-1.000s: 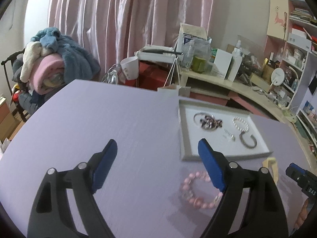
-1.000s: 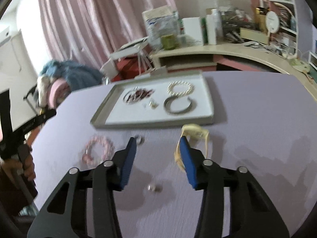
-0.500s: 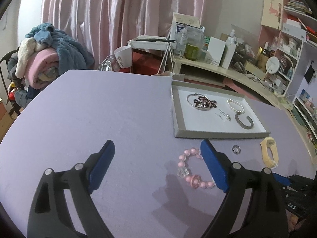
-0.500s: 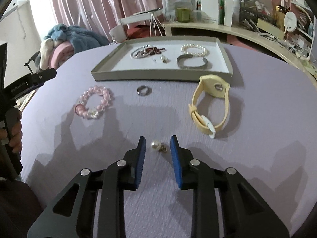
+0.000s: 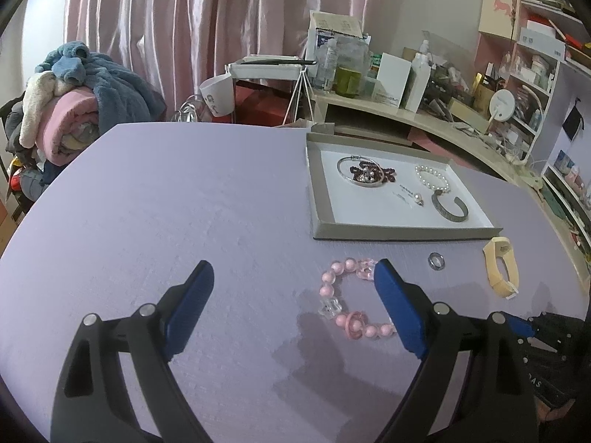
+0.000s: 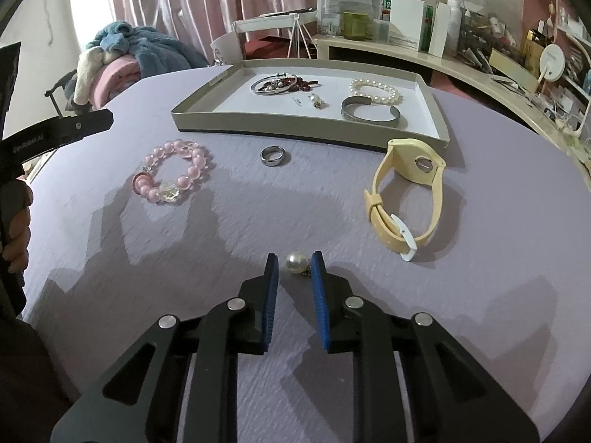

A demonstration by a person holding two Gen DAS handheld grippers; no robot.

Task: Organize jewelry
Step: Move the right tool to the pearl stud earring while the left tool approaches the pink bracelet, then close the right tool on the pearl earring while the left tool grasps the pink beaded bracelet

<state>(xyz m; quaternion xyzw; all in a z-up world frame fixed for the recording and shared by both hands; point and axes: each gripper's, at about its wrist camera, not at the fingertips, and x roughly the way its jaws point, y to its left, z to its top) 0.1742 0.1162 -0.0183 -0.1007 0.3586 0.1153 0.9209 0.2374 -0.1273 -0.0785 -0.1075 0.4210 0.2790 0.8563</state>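
A grey tray at the back of the purple table holds a silver bangle, dark beads, a pearl bracelet, an earring and a grey cuff. Loose on the table lie a pink bead bracelet, a silver ring, a yellow watch and a pearl earring. My right gripper is low over the table, its jaws narrowly apart on either side of the pearl earring, with small gaps. My left gripper is wide open and empty, near the pink bracelet.
A curved desk crowded with boxes and bottles runs behind the table. A pile of blankets sits on a chair at the far left. Pink curtains hang behind. The table's right edge is near the watch.
My right gripper has come down and forward to the pearl earring and its jaws have narrowed around it. My left gripper has drifted slightly, staying wide open.
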